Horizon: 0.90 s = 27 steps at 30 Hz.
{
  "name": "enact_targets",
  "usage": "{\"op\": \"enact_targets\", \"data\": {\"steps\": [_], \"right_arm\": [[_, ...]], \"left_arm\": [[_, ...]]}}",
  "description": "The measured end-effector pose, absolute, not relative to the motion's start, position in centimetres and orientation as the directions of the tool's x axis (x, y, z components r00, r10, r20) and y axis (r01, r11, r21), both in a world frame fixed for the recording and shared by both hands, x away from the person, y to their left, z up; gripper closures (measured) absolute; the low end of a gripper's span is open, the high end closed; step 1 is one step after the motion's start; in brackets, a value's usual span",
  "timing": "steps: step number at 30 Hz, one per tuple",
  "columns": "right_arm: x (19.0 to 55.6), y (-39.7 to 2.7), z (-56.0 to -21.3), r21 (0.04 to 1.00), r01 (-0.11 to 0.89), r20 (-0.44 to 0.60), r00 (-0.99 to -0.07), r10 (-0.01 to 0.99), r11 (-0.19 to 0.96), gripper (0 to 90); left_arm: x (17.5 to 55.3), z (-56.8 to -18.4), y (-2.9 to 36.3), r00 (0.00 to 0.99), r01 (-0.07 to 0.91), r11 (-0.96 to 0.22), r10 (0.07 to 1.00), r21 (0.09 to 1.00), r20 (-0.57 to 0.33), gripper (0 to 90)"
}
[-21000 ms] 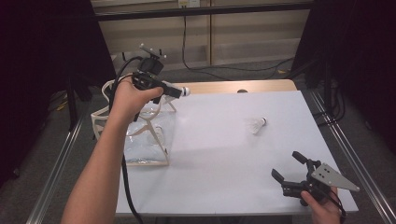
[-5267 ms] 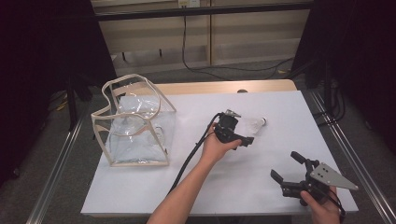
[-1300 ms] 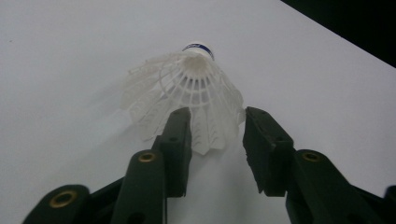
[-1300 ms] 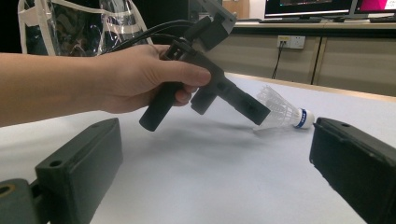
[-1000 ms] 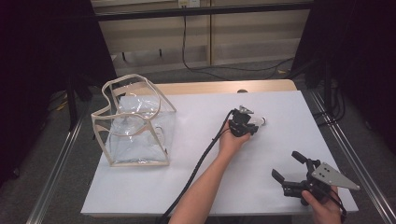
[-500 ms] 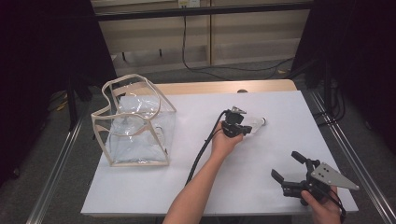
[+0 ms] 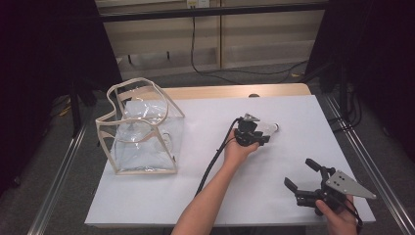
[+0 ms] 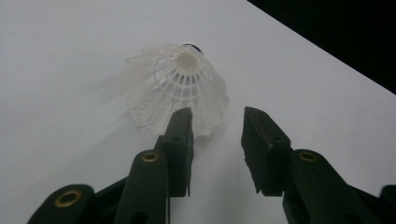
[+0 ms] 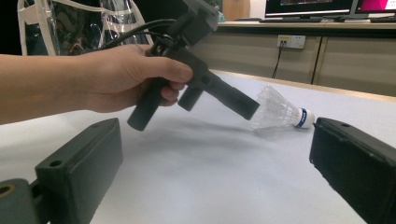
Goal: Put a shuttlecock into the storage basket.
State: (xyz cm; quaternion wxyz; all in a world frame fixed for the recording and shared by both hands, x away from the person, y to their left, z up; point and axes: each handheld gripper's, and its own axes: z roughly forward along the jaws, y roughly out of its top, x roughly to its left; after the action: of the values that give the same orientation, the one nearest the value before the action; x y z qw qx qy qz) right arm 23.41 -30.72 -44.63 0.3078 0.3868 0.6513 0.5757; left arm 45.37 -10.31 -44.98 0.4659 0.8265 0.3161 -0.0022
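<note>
The right tongs [image 7: 304, 181] rest at 5 o'clock on the surface [image 7: 161, 196], jaws apart and empty. The left tongs [image 7: 261, 137] at the centre have just been opening; the shuttlecock [image 8: 175, 88] lies just past their tips, not gripped. It looks very light and its skirt fragile (easy to crush), so take it softly at the skirt. The right gripper view shows its cork [image 9: 303, 118]. The bag [image 7: 142, 127] stands at 10 o'clock.
</note>
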Motion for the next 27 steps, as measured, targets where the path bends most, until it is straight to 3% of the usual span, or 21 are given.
{"op": "enact_targets", "data": {"steps": [10, 18, 21, 27], "right_arm": [[23.4, -30.7, -44.6, 0.988, 0.151, 0.048, -0.511, 0.858, 0.035, 2.3], [23.4, -30.7, -44.7, 0.988, 0.150, 0.048, -0.515, 0.856, 0.035, 2.3], [23.4, -30.8, -44.7, 0.988, 0.150, 0.051, -0.515, 0.856, 0.031, 2.3], [23.4, -30.8, -44.7, 0.988, 0.151, 0.051, -0.515, 0.856, 0.032, 2.4]], "left_arm": [[46.1, -45.5, -12.1, 0.782, 0.522, -0.347, 0.558, 0.780, -0.275, 59.6], [46.5, -45.8, -13.2, 0.786, 0.521, -0.349, 0.553, 0.779, -0.278, 71.6], [46.4, -45.6, -13.4, 0.788, 0.533, -0.361, 0.541, 0.765, -0.294, 89.4], [46.2, -44.7, -12.6, 0.795, 0.537, -0.368, 0.521, 0.759, -0.310, 90.0]]}}
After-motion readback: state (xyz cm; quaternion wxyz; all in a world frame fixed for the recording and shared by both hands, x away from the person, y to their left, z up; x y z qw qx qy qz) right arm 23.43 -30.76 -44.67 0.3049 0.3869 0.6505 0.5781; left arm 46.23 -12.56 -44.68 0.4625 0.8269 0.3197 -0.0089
